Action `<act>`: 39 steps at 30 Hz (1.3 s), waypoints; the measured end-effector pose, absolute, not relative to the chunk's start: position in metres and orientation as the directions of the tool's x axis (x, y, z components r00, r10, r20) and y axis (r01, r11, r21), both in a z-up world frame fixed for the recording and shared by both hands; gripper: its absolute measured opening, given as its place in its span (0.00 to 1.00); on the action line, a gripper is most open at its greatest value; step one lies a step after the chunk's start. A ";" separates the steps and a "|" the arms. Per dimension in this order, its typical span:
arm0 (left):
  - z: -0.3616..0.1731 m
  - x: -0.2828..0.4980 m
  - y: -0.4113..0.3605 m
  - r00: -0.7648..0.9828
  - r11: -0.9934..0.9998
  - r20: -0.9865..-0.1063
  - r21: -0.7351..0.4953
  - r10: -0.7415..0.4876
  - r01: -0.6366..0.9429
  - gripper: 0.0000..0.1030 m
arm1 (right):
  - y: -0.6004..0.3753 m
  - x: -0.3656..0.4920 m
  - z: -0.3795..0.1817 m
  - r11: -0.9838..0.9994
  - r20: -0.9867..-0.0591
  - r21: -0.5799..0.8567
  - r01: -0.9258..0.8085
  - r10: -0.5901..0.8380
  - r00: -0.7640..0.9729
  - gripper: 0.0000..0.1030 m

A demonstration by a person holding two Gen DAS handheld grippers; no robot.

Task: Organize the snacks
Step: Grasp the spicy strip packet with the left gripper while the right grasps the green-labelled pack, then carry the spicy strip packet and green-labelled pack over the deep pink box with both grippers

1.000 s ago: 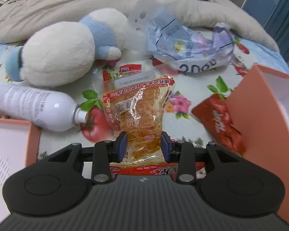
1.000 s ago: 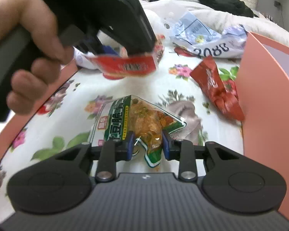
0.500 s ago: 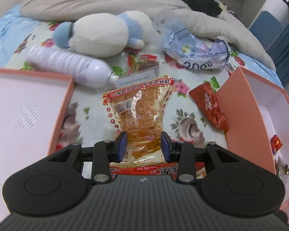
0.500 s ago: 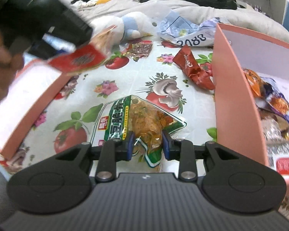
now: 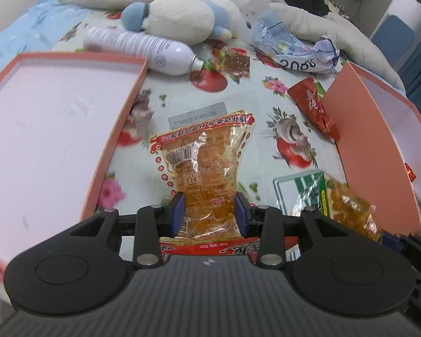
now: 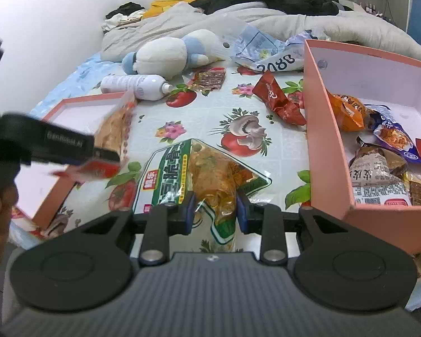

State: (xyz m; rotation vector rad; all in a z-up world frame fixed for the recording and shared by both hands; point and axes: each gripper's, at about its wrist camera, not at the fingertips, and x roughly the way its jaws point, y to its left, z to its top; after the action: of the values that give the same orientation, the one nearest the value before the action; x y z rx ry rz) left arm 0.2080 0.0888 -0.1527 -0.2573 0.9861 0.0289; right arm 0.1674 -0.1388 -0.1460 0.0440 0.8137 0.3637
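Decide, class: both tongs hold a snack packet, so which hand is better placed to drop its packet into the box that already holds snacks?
Probably right. The right tongs grip the green packet beside the filled box; the left tongs, holding the orange packet, sit nearer the empty lid.

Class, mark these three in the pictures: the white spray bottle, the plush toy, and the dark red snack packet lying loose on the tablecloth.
white spray bottle (image 6: pixel 132 83), right wrist view, middle of its body
plush toy (image 6: pixel 165 53), right wrist view, cream belly
dark red snack packet (image 5: pixel 313 104), left wrist view, printed face
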 end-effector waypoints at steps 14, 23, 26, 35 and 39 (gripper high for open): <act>-0.170 0.159 0.077 0.530 0.967 -0.844 -0.197 -0.083 -0.163 0.41 | -0.154 0.145 -0.146 0.941 -0.707 0.192 -0.278 0.329 0.626 0.31; -0.135 0.136 0.065 0.556 0.965 -0.824 -0.222 -0.110 -0.137 0.41 | -0.176 0.126 -0.107 0.929 -0.658 0.248 -0.276 0.370 0.655 0.31; -0.117 0.129 0.059 0.579 0.967 -0.808 -0.222 -0.110 -0.126 0.41 | -0.184 0.119 -0.092 0.925 -0.635 0.266 -0.270 0.379 0.673 0.31; -0.073 0.121 0.030 0.641 0.964 -0.751 -0.256 -0.155 -0.066 0.41 | -0.212 0.104 -0.054 0.934 -0.570 0.255 -0.249 0.353 0.742 0.31; -0.062 0.124 0.007 0.650 0.962 -0.733 -0.272 -0.201 -0.010 0.41 | -0.233 0.100 -0.046 0.946 -0.557 0.247 -0.211 0.317 0.768 0.31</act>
State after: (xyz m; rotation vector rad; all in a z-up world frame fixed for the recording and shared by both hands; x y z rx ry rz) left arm 0.1235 0.0068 -0.0622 -0.2628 0.8592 -0.1100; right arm 0.0996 -0.2332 -0.0461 0.1742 0.6338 0.2879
